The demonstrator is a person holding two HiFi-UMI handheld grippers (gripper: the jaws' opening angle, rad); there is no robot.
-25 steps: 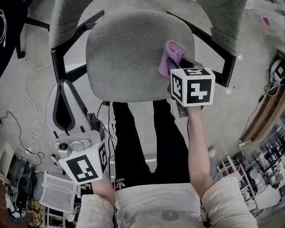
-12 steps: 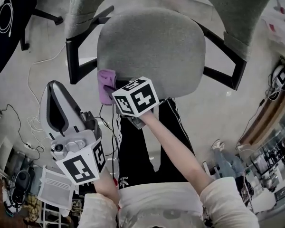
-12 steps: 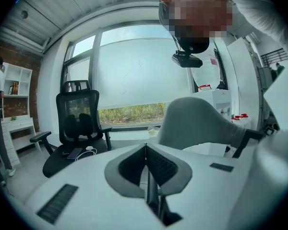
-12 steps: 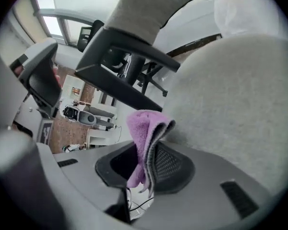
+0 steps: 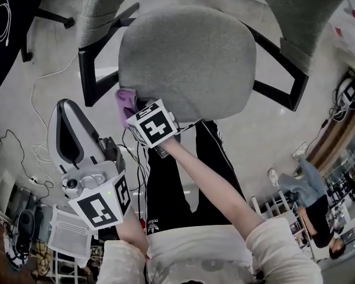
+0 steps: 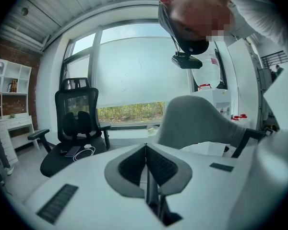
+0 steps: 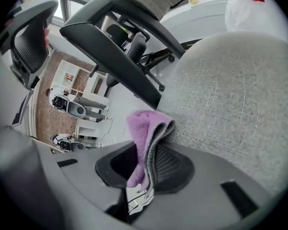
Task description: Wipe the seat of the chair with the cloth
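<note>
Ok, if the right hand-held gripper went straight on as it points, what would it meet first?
Probably the black armrest, beside the edge of the seat where the cloth in the right hand-held gripper sits. Depth is unclear.

The right claw (image 7: 143, 169) pinches a purple cloth (image 7: 145, 137) against the grey seat (image 7: 230, 90) edge.

Black armrest (image 5: 106, 33) beside bare seat (image 5: 186, 58)

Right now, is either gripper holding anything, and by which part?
The right gripper is shut on the purple cloth, pinching its folded end; the rest sticks out at the edge of the chair seat. The left gripper is shut, empty.
</note>
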